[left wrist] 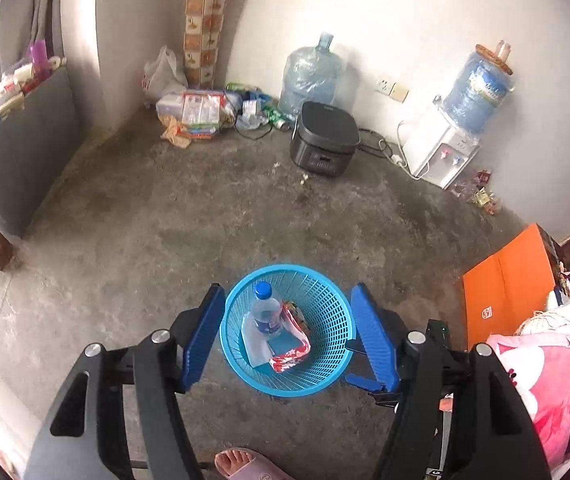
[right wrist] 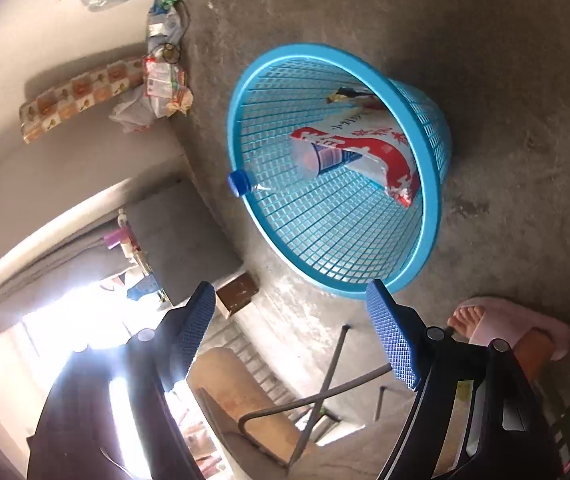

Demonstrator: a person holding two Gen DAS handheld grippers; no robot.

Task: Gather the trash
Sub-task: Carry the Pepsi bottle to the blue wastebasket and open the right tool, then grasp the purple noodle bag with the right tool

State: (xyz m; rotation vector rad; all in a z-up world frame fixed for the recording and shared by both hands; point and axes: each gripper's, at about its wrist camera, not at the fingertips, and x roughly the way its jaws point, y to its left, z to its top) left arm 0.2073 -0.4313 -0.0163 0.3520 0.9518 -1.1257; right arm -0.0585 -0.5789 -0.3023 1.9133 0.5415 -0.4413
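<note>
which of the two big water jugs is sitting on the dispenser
The wrapped water jug on the right, mounted on the white dispenser; the other jug stands on the floor.

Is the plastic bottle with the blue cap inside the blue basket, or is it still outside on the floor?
Inside. The bottle lies in the blue basket, leaning against the mesh wall with its cap near the rim, beside a red and white wrapper.

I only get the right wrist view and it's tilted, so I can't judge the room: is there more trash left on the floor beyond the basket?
Observer: Yes. The left wrist view shows a litter pile in the far corner.
Operator: Anything elsewhere?
Observer: Small wrappers lie beside the water dispenser against the right-hand wall.
Operator: What's under the bottle in the basket?
Observer: Seen from above, white paper lies under the bottle in the basket.
</note>
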